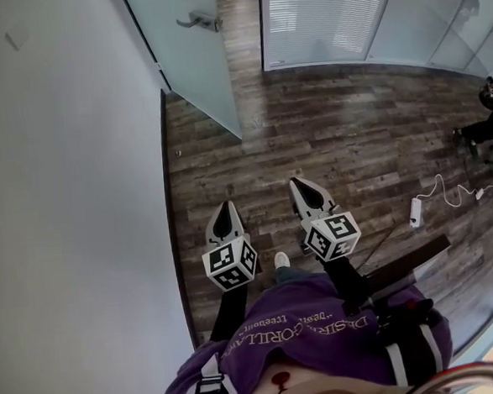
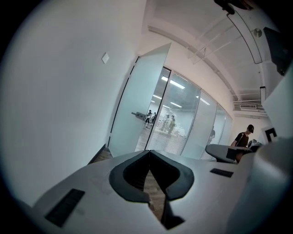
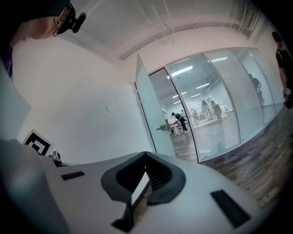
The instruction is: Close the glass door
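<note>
The frosted glass door (image 1: 193,65) stands open at the top of the head view, swung in beside the white wall, with its metal lever handle (image 1: 199,20) facing the room. Both grippers hover over the wood floor, well short of the door and pointing towards it. My left gripper (image 1: 225,205) is shut with nothing in it, and my right gripper (image 1: 296,182) is beside it, also shut and empty. The left gripper view shows the door (image 2: 137,103) and handle (image 2: 138,114) ahead, past the closed jaw tips. In the right gripper view the door (image 3: 147,114) and handle (image 3: 163,128) lie ahead too.
A white wall (image 1: 70,204) runs along the left. Glass partitions with blinds (image 1: 327,18) curve across the back right. A white power strip (image 1: 415,212) with its cable lies on the floor at right. A person (image 2: 242,139) sits at a desk far right.
</note>
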Tool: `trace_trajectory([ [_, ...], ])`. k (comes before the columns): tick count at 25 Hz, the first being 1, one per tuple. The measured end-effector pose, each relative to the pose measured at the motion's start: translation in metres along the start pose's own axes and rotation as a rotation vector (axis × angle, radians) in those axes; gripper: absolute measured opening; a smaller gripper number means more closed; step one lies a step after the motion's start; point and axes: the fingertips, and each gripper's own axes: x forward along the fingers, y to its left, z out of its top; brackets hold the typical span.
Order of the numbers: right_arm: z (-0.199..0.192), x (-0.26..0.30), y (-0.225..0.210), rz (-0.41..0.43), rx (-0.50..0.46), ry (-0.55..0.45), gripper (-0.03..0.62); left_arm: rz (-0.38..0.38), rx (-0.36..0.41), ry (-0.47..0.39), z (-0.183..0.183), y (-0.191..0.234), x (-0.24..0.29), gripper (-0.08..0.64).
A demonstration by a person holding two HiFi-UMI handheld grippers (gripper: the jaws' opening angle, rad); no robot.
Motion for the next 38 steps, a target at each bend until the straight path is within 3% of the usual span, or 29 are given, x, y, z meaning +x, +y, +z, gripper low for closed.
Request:
trace_trajectory([
  [6,0.007,0.032,-0.025,0.055,-0.006,0.026,-0.003,0.054,-0.033,0.0,0.002,0.002,0.036,0.002],
  [13,0.013,0.063,-0.046,0.065,0.001,0.033,-0.003,0.061,-0.035,-0.032,0.024,0.002,0.069,0.002],
  [28,0.045,0.19,-0.043,0.029,0.009,-0.002,-0.003,0.029,-0.003,-0.028,0.09,0.068,0.163,0.002],
  [38,0.042,0.22,-0.054,-0.028,0.024,0.022,-0.003,0.01,-0.027,0.032,0.087,0.088,0.201,0.002],
])
